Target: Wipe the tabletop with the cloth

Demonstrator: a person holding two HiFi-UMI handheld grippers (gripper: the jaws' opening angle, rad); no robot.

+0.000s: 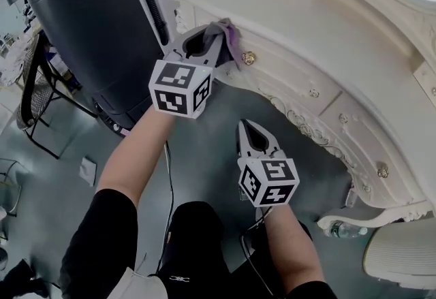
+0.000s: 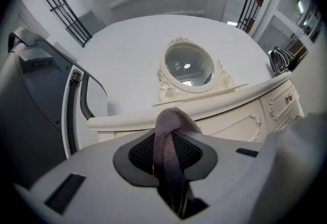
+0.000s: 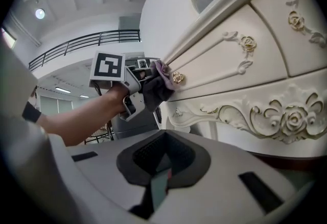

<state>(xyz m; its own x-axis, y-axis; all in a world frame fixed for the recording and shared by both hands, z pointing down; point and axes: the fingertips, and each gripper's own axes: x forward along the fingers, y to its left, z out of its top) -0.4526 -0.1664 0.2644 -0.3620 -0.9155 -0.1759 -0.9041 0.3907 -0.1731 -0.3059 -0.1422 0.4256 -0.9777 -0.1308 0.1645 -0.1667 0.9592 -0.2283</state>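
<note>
Head view: the left tool (image 1: 219,32) is clamped on the grey cloth (image 1: 230,35), holding it against the front edge of the cream surface (image 1: 320,18), just beside a gold drawer knob (image 1: 248,58). The right tool (image 1: 245,126) hangs lower, well apart, jaws together on nothing

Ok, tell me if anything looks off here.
The grey-purple cloth pinched in the left hand-held gripper presses the cream drawer front beside a gold knob, below the white tabletop, not on it. A clear plastic bottle lies on the floor.
</note>
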